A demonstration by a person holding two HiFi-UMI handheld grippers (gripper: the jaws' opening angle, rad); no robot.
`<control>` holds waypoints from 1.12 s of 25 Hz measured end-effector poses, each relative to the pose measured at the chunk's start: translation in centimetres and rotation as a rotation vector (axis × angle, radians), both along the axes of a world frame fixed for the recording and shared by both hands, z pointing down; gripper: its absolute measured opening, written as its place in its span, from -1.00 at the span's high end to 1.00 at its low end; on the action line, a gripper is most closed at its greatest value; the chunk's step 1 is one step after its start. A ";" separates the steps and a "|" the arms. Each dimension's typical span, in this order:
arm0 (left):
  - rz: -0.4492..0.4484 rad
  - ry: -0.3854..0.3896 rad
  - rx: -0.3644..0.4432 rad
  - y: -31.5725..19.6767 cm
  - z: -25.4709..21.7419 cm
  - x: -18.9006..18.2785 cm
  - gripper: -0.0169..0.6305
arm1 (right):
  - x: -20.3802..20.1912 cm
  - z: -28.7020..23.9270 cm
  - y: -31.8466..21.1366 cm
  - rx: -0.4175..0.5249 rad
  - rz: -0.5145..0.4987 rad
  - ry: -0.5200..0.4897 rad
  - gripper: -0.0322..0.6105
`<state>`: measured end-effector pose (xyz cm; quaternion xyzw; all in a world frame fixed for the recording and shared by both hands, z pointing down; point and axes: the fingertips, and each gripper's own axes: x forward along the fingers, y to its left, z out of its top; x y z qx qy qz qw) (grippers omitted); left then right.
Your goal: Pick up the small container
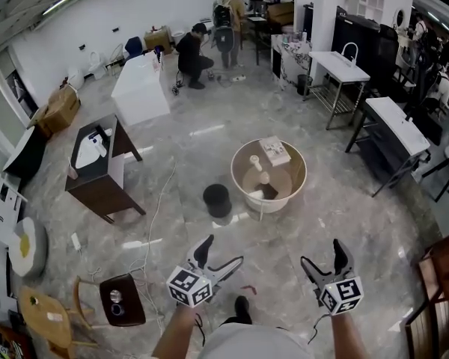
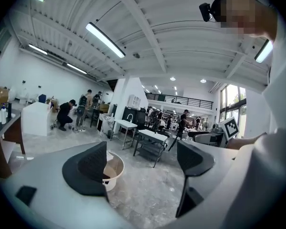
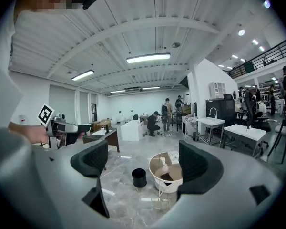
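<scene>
the grey polished marble floor spreads out all around the round beige tub on thin white legs, which stands on it ahead of me. well beyond the tub to its left is a big white block counter, with people crouching and standing just behind it. left of the tub, nearer to me than the counter, is a dark brown wooden cabinet with a white basin set in its top. right of the tub two white-topped tables on metal frames stand in a row.

the small black cylindrical container stands upright on the floor just beside the tub, on its left, apart from its legs. both of my grippers are on the near side of the tub, well apart from the container. my left gripper is released, its jaws spread with only air and floor between them. my right gripper is likewise released, jaws wide and bare; along them i see the container and the tub far off.

inside the tub a pale small box leans at the far rim, with a dark item at the near side.
</scene>
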<state>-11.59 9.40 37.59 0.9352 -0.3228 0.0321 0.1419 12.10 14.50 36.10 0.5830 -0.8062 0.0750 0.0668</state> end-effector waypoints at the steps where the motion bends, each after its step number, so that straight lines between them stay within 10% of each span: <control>1: 0.009 -0.001 0.000 -1.0 0.1 -0.2 -0.49 | -0.3 0.2 -0.9 -0.001 0.007 -0.002 -0.53; 28: 0.032 0.002 -0.033 -17.9 2.4 -1.7 -0.48 | -1.6 2.1 -17.6 -0.034 0.042 -0.004 -0.53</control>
